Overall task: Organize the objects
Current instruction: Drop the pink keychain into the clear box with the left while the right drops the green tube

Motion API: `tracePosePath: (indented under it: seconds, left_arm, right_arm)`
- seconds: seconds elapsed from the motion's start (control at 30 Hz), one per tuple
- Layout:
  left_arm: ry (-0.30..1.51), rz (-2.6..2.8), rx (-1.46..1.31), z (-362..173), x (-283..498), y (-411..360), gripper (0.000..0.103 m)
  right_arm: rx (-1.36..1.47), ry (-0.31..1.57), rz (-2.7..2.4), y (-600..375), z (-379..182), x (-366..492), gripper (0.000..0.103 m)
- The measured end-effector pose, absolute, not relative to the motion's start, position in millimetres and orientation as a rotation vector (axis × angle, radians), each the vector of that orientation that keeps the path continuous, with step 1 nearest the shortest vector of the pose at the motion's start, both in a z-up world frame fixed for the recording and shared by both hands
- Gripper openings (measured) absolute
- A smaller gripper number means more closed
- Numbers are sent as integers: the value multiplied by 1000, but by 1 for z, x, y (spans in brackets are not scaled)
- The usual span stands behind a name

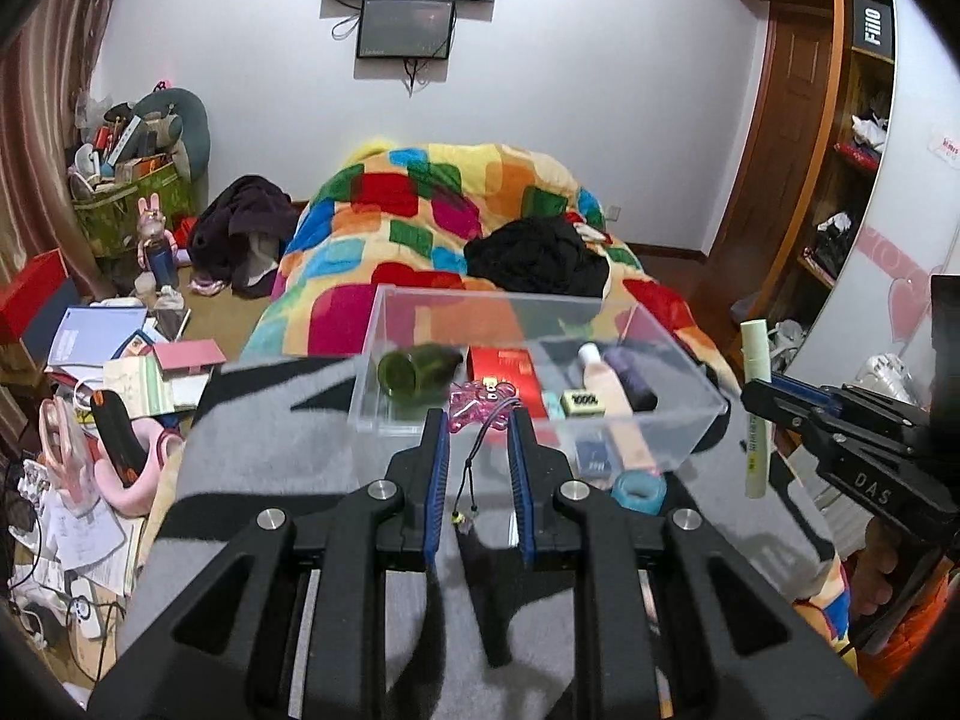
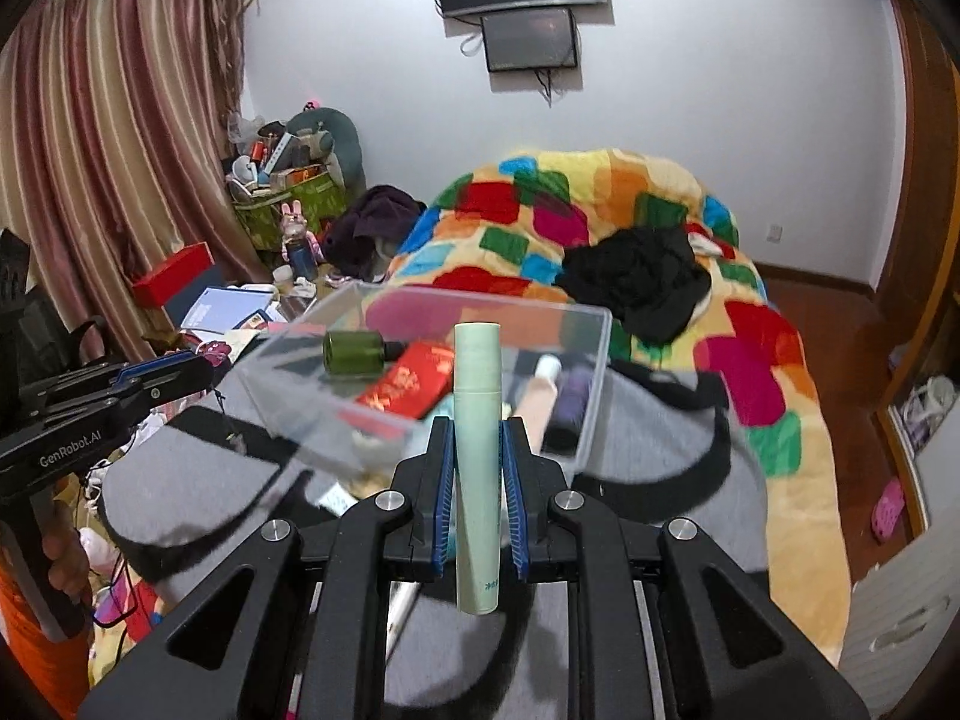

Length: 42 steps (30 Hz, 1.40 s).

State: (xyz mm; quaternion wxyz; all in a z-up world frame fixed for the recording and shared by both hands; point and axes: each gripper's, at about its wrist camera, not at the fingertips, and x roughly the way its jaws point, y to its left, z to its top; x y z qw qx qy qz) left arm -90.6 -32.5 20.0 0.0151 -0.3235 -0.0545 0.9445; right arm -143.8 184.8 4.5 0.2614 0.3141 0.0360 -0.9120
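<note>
Bedroom clutter behind, the right gripper pinches a pale green tube; only the left view shows the left gripper nipping a pink charm.

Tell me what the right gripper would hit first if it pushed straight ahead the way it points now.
Probably the near wall of the clear box. The right gripper, shut on the pale green tube, points at it; depth is hard to judge.

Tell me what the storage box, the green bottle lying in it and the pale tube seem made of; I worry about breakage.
Storage box: clear hard plastic, probably acrylic; you see the bedding through its flat, glossy walls.
Green bottle: dark, see-through and shiny, so glass or thick plastic; the look leaves it open.
Pale tube: opaque matte plastic, most likely, with no glare on its mint surface.
</note>
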Motion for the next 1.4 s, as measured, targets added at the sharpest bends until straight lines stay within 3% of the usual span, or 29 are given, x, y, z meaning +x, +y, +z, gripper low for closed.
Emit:
tracePosePath:
  seconds: [0.53, 1.4]
  left_arm:
    - [-134, 2956, -963, 40, -132, -24, 19]
    - [-161, 2789, -1317, -33, -195, -20, 19]
  right_arm:
    - [912, 134, -2452, 154, -4, -196, 14]
    - [1081, 240, -2330, 115, -50, -231, 14]
